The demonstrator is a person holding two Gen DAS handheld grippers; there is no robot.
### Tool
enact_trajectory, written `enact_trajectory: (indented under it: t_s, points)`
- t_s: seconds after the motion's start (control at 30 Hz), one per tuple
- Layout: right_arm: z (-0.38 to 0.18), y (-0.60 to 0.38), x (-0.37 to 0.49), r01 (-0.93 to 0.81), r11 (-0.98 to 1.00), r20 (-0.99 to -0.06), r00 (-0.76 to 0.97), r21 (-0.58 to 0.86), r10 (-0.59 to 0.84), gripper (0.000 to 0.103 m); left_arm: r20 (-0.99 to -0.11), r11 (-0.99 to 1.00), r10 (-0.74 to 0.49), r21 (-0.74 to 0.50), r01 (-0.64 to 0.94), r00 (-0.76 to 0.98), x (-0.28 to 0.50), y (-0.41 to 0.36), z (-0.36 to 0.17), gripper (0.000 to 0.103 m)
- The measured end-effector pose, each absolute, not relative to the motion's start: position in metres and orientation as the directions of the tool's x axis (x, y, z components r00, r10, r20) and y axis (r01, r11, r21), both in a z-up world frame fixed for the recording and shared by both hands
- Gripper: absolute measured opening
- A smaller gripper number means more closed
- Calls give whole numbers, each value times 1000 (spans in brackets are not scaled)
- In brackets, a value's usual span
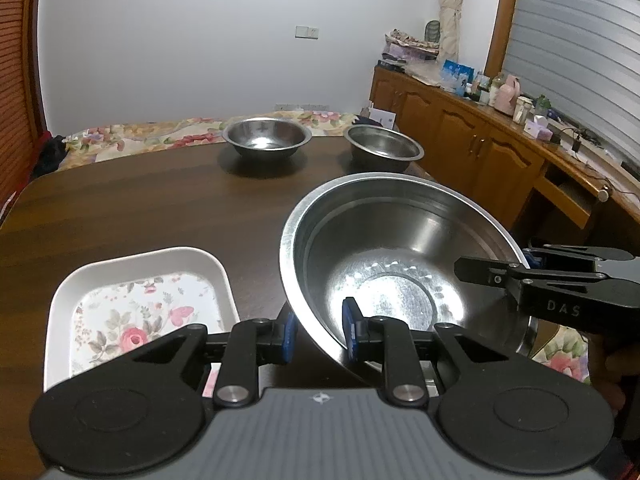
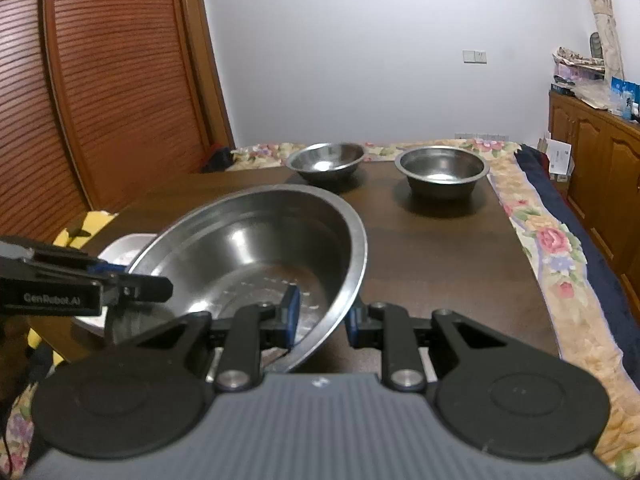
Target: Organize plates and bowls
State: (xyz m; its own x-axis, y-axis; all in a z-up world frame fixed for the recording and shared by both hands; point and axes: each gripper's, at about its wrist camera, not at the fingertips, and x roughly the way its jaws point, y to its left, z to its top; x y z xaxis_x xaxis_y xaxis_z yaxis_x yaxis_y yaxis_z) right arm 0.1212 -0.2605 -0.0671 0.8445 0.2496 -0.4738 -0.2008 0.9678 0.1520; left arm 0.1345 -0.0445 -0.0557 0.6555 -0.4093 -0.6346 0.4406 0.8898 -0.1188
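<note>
A large steel bowl [image 1: 400, 264] [image 2: 256, 248] is held by its rim from two sides, above the near part of the dark wooden table [image 1: 160, 200]. My left gripper [image 1: 320, 330] is shut on the rim nearest it, one blue pad inside the bowl and one outside. My right gripper [image 2: 322, 316] clamps the opposite rim the same way. Each shows in the other's view: the right gripper [image 1: 500, 268], the left gripper [image 2: 132, 276]. A white tray with a floral print [image 1: 140, 312] lies on the table just left of the bowl. Two smaller steel bowls [image 1: 266, 136] [image 1: 382, 148] stand upright at the far end.
Floral bedding [image 2: 552, 248] runs along the table's far and right edges. A wooden sideboard [image 1: 480, 140] crowded with small items lines the right wall. Louvred wooden doors [image 2: 100, 80] stand at the left. Bare tabletop lies between the large bowl and the two far bowls.
</note>
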Motion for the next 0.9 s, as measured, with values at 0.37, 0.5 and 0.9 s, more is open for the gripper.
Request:
enact_trajectory:
  t_s: [0.37,0.5,0.9]
  points:
    - [-79,-258,127,-191,970,-502,830,153,243,25,-654,895,-397,-120,430,644,144,-46,-72,26]
    - [-81,-257,131,-187,970,-512,824,156,241,25,-655,896,-396,-124,426,643,145,-48,-74,26]
    - [-86,-256,137,-181,969,-518,820,170,244,25,-631,899,-406,-148,411,661,145,-41,-76,26]
